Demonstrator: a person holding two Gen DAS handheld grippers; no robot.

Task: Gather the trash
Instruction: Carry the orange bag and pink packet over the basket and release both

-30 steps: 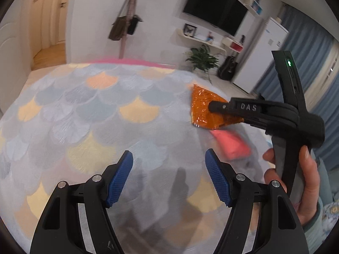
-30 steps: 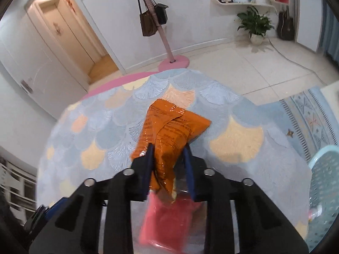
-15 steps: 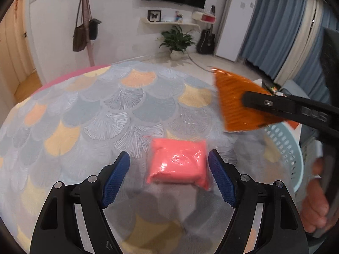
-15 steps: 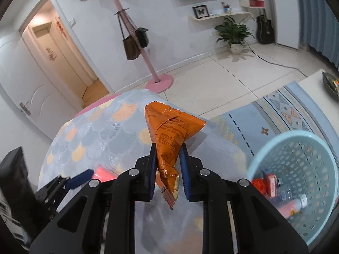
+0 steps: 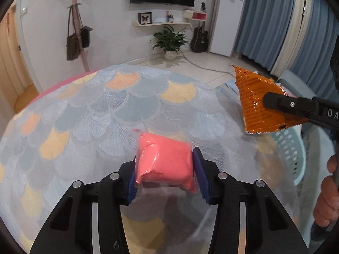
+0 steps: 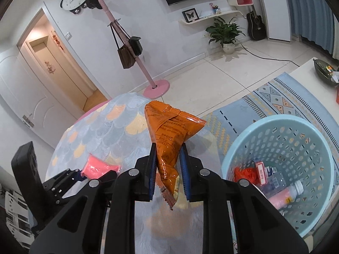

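Note:
A pink plastic-wrapped packet point(image 5: 167, 169) lies on the scallop-patterned tablecloth point(image 5: 106, 116). My left gripper point(image 5: 164, 157) is closing on it, and both blue pads touch its sides. The same packet point(image 6: 97, 168) appears low left in the right wrist view. An orange snack bag point(image 6: 169, 131) hangs clear of the table, with my right gripper point(image 6: 168, 148) shut on its lower part. In the left wrist view the orange bag point(image 5: 252, 97) sits at the right, above the table's edge. A light blue perforated basket point(image 6: 275, 118) stands on the floor just right of it.
The basket holds a bottle point(image 6: 286, 194), small boxes and a red wrapper. A hand point(image 5: 326, 194) holds the right tool. A pink coat stand point(image 6: 135, 48) with bags, a potted plant point(image 6: 226, 33) and a patterned rug point(image 6: 286, 97) lie beyond the table.
The left jaws have narrowed from wide apart to touching the pink packet's sides. My right gripper has carried the orange bag rightward, off the table and toward the basket.

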